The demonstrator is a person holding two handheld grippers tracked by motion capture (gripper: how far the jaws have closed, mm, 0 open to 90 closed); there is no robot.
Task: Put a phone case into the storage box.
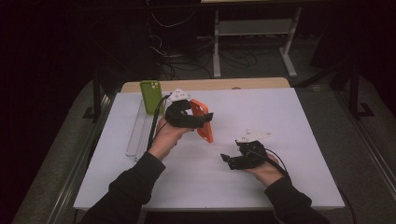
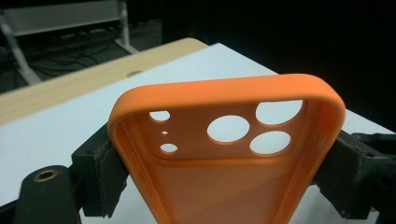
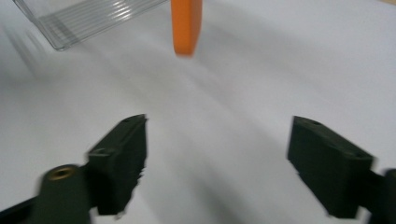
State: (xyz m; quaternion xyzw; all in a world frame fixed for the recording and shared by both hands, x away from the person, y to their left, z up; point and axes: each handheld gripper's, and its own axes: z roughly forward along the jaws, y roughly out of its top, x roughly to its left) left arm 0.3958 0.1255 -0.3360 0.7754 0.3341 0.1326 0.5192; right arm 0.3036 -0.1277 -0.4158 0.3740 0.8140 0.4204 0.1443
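Observation:
An orange phone case (image 1: 206, 133) hangs above the white table top (image 1: 280, 121), tilted and held up off the surface. My left gripper (image 1: 204, 119) is shut on it. In the left gripper view the two pads (image 2: 105, 172) press on the long sides of the orange case (image 2: 224, 95), with its hollow inside and camera holes facing me. My right gripper (image 1: 227, 161) sits lower and to the right, near the table, open with nothing between its jaws (image 3: 217, 158). The lower end of the orange case (image 3: 186, 25) hangs ahead of it.
A green phone case (image 1: 151, 95) stands upright in a clear slotted rack (image 1: 139, 130) at the table's left; the rack's corner (image 3: 88, 16) is seen ahead of the right gripper. A wooden strip (image 1: 205, 84) edges the far side. Dark floor, cables and a stand lie beyond.

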